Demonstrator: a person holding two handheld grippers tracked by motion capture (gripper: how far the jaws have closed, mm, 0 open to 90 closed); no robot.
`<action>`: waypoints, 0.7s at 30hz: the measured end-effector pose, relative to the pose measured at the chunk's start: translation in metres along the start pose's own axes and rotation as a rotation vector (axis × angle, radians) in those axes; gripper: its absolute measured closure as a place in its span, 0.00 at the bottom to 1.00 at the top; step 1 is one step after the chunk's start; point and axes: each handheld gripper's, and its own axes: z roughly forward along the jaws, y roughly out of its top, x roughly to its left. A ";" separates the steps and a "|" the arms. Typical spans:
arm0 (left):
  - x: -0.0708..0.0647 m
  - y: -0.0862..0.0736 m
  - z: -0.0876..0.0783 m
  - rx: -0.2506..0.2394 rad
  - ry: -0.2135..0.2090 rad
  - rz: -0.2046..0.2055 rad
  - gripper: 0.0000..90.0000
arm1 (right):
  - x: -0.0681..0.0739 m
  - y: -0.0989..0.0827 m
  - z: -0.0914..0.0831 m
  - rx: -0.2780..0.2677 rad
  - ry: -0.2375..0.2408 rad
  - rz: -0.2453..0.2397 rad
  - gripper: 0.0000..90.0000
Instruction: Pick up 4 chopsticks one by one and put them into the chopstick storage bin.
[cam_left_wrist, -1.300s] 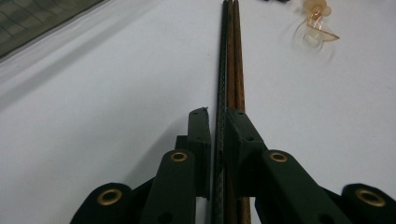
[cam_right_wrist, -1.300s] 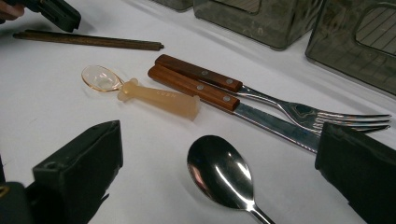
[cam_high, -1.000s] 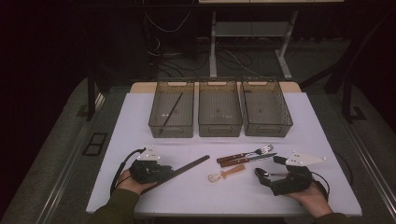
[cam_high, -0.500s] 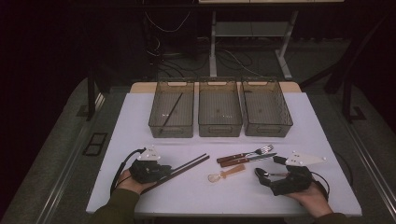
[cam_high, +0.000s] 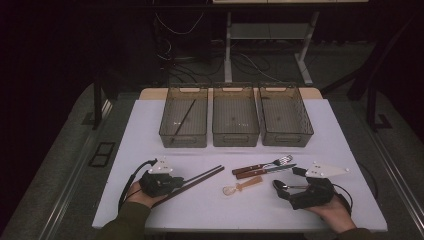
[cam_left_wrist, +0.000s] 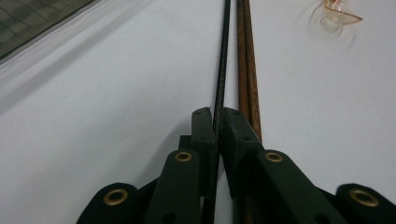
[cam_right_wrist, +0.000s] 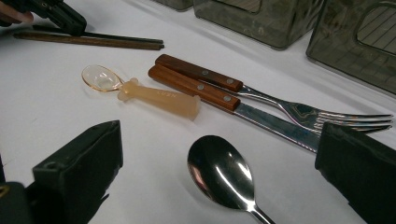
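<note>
Three views, taken in turn.

High view: left gripper (cam_high: 176, 183) rests low on the white table (cam_high: 150, 125), jaws just closing on a thin black chopstick (cam_high: 212, 171) that runs straight out ahead of them, long axis in line with the jaws, slanting up and right toward the middle of the table. Two brown wooden chopsticks (cam_high: 197, 181) lie just beside it, parallel. Beyond the gripper, well apart, stand three smoky translucent plastic bins; the leftmost bin (cam_high: 184, 140) already holds one dark stick. Left hand is the nearer one to both chopsticks and that bin. Right gripper (cam_high: 286, 189) sits at the table's right, a steel spoon (cam_high: 280, 185) directly before it.

Left gripper view: jaws clenched on the black chopstick (cam_left_wrist: 221, 70), which passes between the pads and runs on away. The brown wooden chopsticks (cam_left_wrist: 246, 60) lie touching or nearly touching on the right, outside the grip. A clear amber plastic baby spoon (cam_left_wrist: 340, 13) lies far ahead and right.

Right gripper view: jaws stand wide, released, holding nothing; the steel spoon's bowl (cam_right_wrist: 222, 170) lies between them, untouched. Ahead lie the baby spoon (cam_right_wrist: 149, 95), then a wood-handled knife (cam_right_wrist: 224, 100) and wood-handled fork (cam_right_wrist: 261, 91) side by side. Embossed lettering on the baby spoon's handle is too faint to read.

Judgement: lift must clear the brown neighbours.
</note>
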 end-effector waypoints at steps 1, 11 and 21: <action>0.000 0.000 0.000 0.000 -0.001 0.000 0.93 | 0.000 0.000 0.000 0.001 0.000 0.000 0.01; -0.002 0.003 0.000 0.020 0.012 0.014 0.95 | 0.001 0.000 0.000 0.001 0.002 0.002 0.01; 0.000 0.003 0.001 0.017 -0.002 0.006 0.96 | 0.001 0.000 0.000 0.000 0.003 0.001 0.01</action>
